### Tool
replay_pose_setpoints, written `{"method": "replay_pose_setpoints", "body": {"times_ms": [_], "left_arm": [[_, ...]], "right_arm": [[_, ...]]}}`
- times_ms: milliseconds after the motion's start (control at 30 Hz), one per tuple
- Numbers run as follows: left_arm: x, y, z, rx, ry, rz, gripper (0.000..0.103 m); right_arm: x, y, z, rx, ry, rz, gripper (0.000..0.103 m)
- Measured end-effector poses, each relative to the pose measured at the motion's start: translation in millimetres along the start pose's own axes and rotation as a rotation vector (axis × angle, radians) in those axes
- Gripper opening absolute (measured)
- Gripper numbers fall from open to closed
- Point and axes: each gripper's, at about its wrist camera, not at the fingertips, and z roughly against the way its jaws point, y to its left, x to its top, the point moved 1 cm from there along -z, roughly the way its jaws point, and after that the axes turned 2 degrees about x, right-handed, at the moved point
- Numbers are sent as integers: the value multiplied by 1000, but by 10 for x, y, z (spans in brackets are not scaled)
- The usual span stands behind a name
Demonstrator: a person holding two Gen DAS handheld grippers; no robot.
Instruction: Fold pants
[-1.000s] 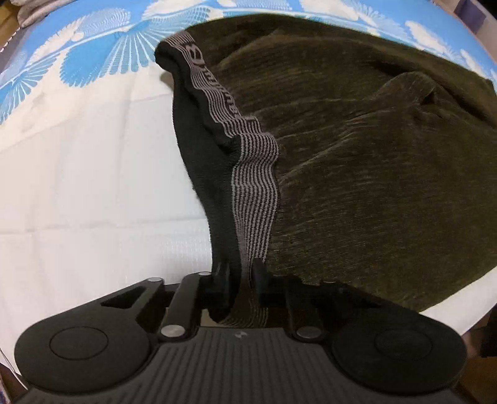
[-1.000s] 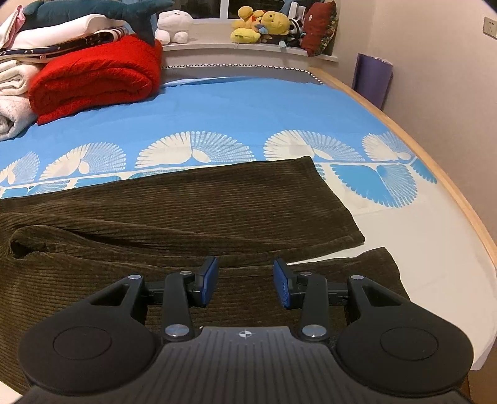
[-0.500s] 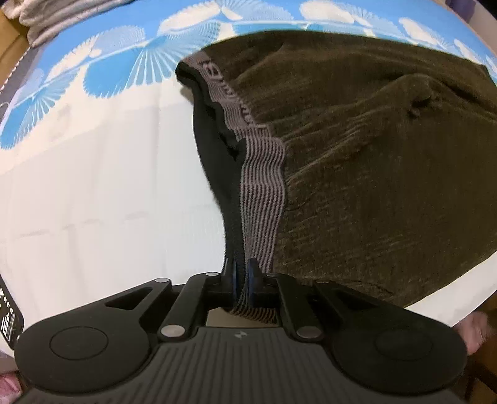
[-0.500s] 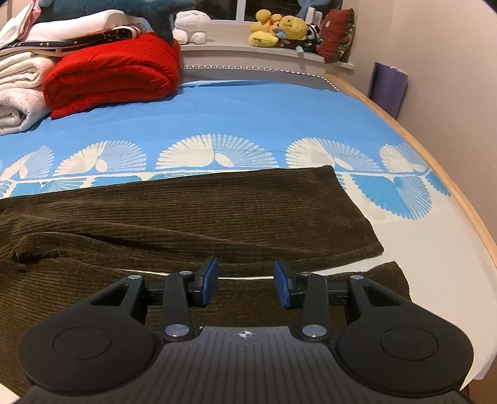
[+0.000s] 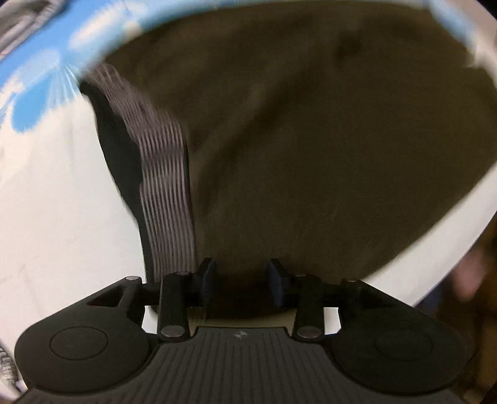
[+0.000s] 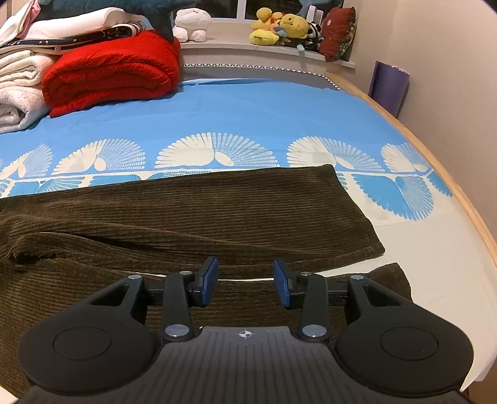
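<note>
Dark olive corduroy pants (image 6: 186,211) lie flat across the bed, the far leg's hem at the right and the near leg (image 6: 93,286) under my right gripper (image 6: 245,273). That gripper hovers open over the gap between the legs, with nothing between its blue pads. In the blurred left wrist view the pants' seat (image 5: 310,140) fills the frame. The grey striped waistband (image 5: 164,174) lies along its left edge. My left gripper (image 5: 242,273) points straight down with its jaws opening. The waistband sits just left of its left finger, and only pants fabric shows below the gap.
The bed sheet (image 6: 248,108) is blue with white fan prints and white near the front. A red folded blanket (image 6: 115,71) and white towels (image 6: 18,93) are stacked at the back left. Plush toys (image 6: 279,28) line the sill. The wooden bed rim (image 6: 435,161) curves along the right.
My left gripper was shut on the waistband; its jaws have now spread and the band lies free to their left. The gripper shifted right over the pants. The right gripper stayed put.
</note>
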Motion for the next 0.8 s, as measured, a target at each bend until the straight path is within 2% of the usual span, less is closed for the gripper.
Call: {"method": "replay_pose_setpoints", "body": {"times_ms": [67, 200, 300, 533, 633, 800], "left_arm": [[12, -44, 44, 8, -23, -30, 40], [114, 134, 283, -47, -144, 104, 40], [200, 229, 382, -47, -193, 179, 41], [367, 253, 475, 72, -248, 259, 46], [416, 307, 574, 110, -309, 318, 54], [495, 405, 774, 180, -439, 445, 56]], "right_arm": [[0, -36, 17, -2, -5, -14, 41], [19, -155, 64, 16, -22, -66, 41], [7, -236, 74, 17, -28, -84, 41], [-14, -316, 51, 12, -13, -86, 41], [-8, -339, 53, 15, -13, -96, 41], [5, -357, 57, 20, -17, -101, 41]]}}
